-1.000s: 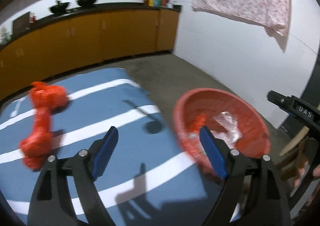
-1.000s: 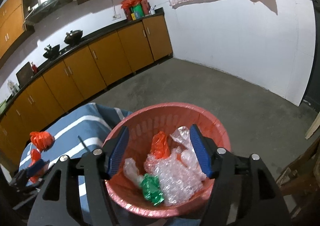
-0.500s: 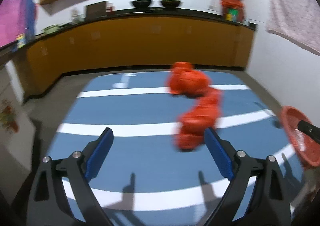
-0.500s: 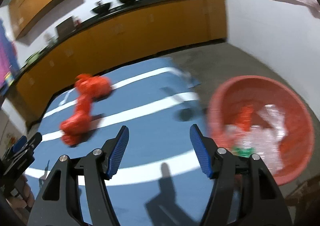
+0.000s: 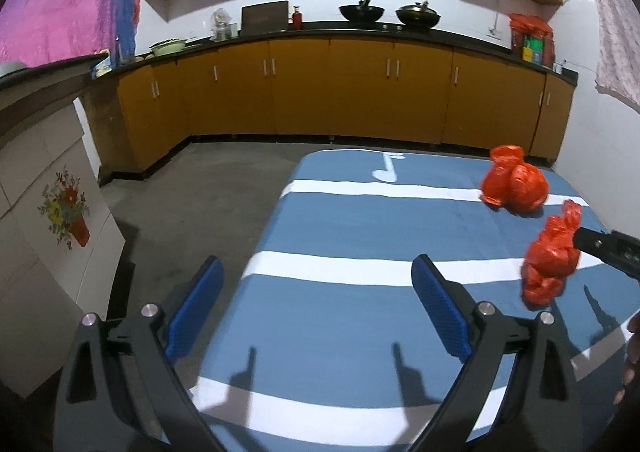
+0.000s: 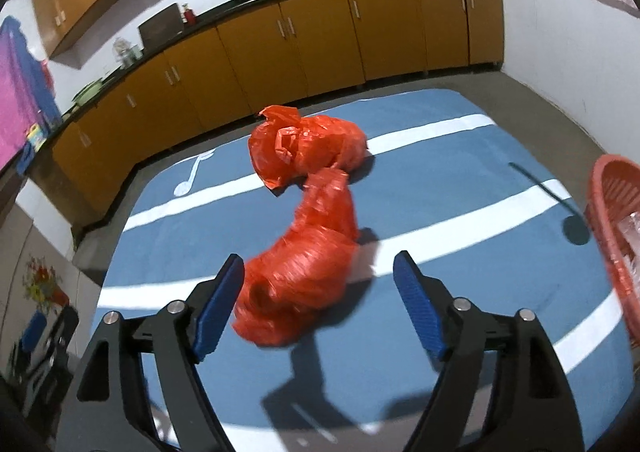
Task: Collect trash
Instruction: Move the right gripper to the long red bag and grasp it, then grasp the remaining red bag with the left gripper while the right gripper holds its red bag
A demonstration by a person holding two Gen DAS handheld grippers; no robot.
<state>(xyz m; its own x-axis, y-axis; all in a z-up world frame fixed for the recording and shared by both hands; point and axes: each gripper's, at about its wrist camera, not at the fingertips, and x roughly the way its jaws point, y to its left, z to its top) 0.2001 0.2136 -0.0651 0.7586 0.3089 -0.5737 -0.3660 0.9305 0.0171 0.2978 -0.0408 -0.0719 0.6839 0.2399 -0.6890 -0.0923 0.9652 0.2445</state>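
A: Step in hand, as judged: right gripper [image 6: 318, 302] to take the near red bag [image 6: 304, 268]. Its jaws are opening and straddle the bag's near end, pads not pressing. Left gripper [image 5: 316, 312] is wide open, empty, over bare blue cloth [image 5: 340, 219].

B: Advice?

A: Sink lower, centre the bulk, close on a thick fold; thin film likely slips.

B: Materials?

A: Crinkled glossy plastic, lumpy, soft. Far bag [image 6: 308, 145] touches the near one, mid-cloth. Cloth is matte, white-striped. Ribbed red basket [image 6: 612, 219] at right edge awaits both.
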